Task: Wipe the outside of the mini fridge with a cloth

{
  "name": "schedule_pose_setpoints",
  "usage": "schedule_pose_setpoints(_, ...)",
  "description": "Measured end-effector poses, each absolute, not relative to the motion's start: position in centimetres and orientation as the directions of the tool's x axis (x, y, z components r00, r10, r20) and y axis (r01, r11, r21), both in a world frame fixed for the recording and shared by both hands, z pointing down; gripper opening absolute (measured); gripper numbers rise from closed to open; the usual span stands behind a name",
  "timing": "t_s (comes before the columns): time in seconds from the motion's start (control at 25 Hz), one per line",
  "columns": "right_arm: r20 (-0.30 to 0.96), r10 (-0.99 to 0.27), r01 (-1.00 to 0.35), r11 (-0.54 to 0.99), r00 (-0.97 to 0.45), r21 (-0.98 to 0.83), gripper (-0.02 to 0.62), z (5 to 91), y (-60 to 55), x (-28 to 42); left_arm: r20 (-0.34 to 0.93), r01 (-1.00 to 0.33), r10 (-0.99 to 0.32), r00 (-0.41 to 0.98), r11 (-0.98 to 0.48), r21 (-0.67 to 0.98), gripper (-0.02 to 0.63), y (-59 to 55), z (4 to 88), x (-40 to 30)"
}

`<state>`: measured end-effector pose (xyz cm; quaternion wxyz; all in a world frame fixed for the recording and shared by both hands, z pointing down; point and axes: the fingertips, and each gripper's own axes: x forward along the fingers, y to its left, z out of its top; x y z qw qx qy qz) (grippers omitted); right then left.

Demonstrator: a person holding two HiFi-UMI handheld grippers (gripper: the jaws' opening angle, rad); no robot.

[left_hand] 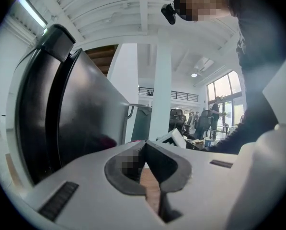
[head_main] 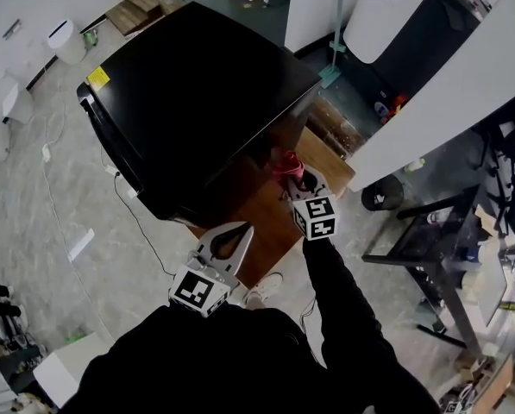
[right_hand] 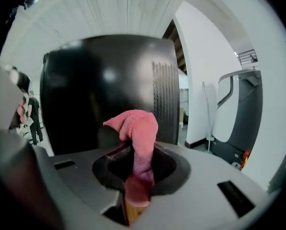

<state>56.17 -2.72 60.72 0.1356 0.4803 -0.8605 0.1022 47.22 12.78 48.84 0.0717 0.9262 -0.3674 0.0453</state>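
The right gripper (right_hand: 139, 150) has its fingers (right_hand: 170, 169) clamped on a pink cloth (right_hand: 135, 126). The cloth's bunched end points at the mini fridge (right_hand: 99, 90) just ahead, centre frame: glossy black, boxy, upright. The left gripper (head_main: 231, 240), closed on nothing, sits lower centre in the head view, so the right looks better placed to wipe.

A brown wooden platform (head_main: 270, 231) stands on the mottled grey concrete floor (head_main: 33, 231) and bears the glossy black box-shaped mini fridge (head_main: 197, 102); on the floor lie a thin black cable (head_main: 141, 222), a white paper strip (head_main: 79, 245), stacked wooden boards (head_main: 143, 3) and a small round black bin (head_main: 381, 195).
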Motion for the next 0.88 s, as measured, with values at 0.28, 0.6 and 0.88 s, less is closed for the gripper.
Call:
schedule_pose_setpoints(0.28,0.110,-0.766,-0.763,0.642,-0.633,0.075,0.080,43.0,4.6,51.3,0.079,-0.700,-0.695,0.714,-0.708,0.094,0.005,13.3,45.0,46.3)
schedule_pose_setpoints(0.6,0.093,-0.711,-0.704,0.703,-0.697,0.100,0.081,40.9,6.1,45.6,0.058,-0.769,-0.767,0.639,-0.637,0.044,0.005,14.5,42.7,43.9)
schedule_pose_setpoints(0.88,0.133,-0.701,-0.698,0.712,-0.701,0.076,0.081,44.9,5.7,43.3,0.094,-0.795,-0.790,0.606,-0.602,0.069,0.005,14.5,44.8,41.6)
